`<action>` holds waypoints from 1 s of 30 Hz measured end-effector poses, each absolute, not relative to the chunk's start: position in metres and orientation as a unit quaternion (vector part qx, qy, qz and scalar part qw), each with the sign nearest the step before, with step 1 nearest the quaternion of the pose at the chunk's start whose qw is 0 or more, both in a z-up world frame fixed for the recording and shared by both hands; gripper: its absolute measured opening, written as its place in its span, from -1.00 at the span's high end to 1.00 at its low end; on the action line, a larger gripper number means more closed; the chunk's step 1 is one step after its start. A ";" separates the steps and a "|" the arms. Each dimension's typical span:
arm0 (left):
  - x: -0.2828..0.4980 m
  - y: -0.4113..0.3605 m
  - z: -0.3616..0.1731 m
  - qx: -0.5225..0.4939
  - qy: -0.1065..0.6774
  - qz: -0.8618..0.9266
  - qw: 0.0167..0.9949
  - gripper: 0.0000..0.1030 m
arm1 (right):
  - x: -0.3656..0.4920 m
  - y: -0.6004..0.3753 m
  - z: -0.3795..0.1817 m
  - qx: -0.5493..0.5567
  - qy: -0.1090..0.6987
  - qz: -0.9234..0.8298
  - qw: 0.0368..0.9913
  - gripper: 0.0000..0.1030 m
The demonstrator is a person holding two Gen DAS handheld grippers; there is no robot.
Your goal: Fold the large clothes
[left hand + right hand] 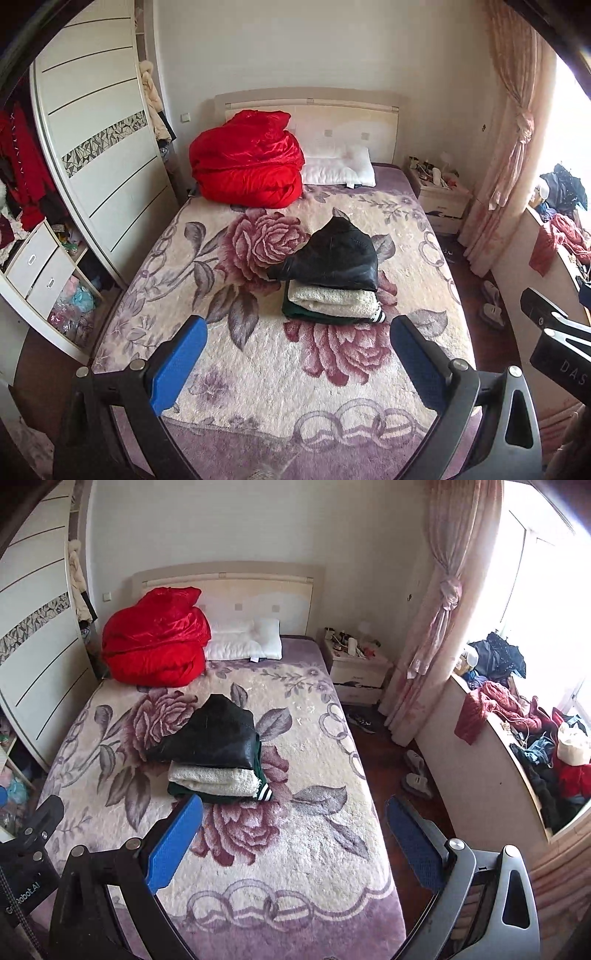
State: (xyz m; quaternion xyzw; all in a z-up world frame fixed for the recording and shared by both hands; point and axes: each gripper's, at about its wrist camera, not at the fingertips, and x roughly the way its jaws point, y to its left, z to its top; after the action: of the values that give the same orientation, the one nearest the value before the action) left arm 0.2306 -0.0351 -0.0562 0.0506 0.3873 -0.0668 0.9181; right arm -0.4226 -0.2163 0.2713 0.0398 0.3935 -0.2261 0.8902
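Hovering above the near end of the bed point(258, 387), left hand-held gripper point(295, 354) and right hand-held gripper point(295, 830) both released, grasping nothing. Resting mid-bed: folded stack point(332, 299) topped by black jacket point(340, 254). Fetching the next garment, gripping shoulders evenly.

Bed point(258, 387) with a flowery blanket

Middle has a stack of folded clothes point(332, 284); up by the headboard sit a red quilt point(247, 162) and white pillow point(338, 170), touching.
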 end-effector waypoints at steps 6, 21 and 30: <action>0.195 -0.026 -0.025 0.048 0.361 -0.073 0.929 -0.97 | -0.475 -0.199 0.312 0.028 0.368 -0.228 0.901 -0.96; 0.161 -0.020 -0.007 0.040 0.327 -0.061 0.942 -0.98 | -0.511 -0.193 0.349 0.031 0.341 -0.214 0.915 -0.99; 0.154 -0.021 -0.007 0.040 0.323 -0.055 0.944 -0.98 | -0.507 -0.199 0.350 0.030 0.344 -0.203 0.916 -0.99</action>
State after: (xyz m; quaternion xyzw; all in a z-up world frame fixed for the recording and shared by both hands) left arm 0.1537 -0.0209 -0.0074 0.0400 0.3227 -0.0546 0.9441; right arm -0.5068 -0.1989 0.3497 0.0304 0.3438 -0.2029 0.9163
